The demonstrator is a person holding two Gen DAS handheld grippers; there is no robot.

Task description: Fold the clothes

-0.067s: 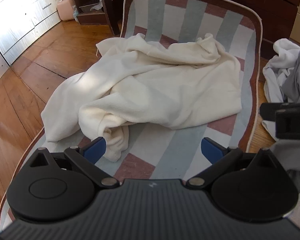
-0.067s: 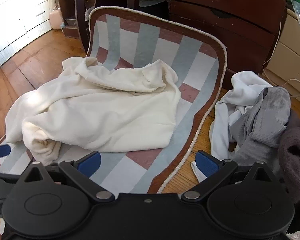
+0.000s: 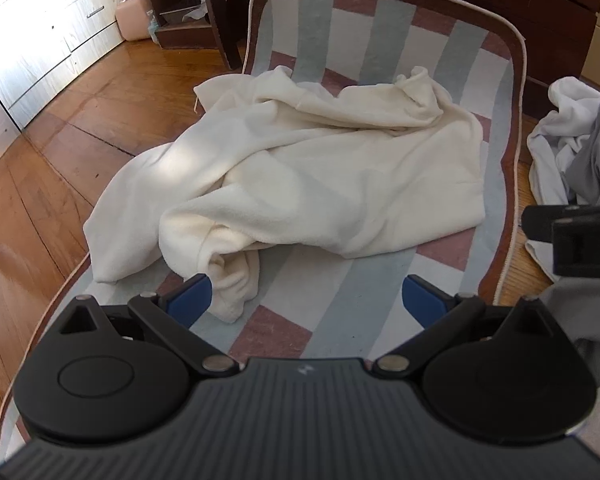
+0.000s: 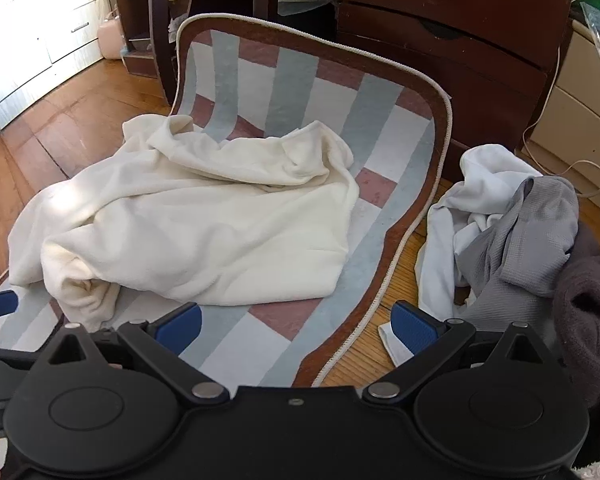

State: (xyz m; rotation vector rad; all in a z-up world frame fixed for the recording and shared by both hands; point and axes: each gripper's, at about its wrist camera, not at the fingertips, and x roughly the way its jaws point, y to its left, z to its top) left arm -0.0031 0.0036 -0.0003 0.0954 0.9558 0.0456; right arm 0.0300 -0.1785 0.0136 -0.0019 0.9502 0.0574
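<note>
Nothing shifted since prior frame; left gripper [image 3: 307, 298], right gripper [image 4: 298, 324] gaped empty near crumpled cream garment [image 3: 300, 176]; risked pinching checked rug [image 3: 340, 308] underneath.

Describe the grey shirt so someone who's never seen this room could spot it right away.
Find the striped rug on the wood floor; just off its right edge lies a pile of clothes. The grey shirt is draped over a white garment there, beside a dark fleece. It alone is light grey with a fine waffle texture.

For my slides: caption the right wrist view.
Open right gripper hovers before crumpled cream garment on striped rug.
</note>
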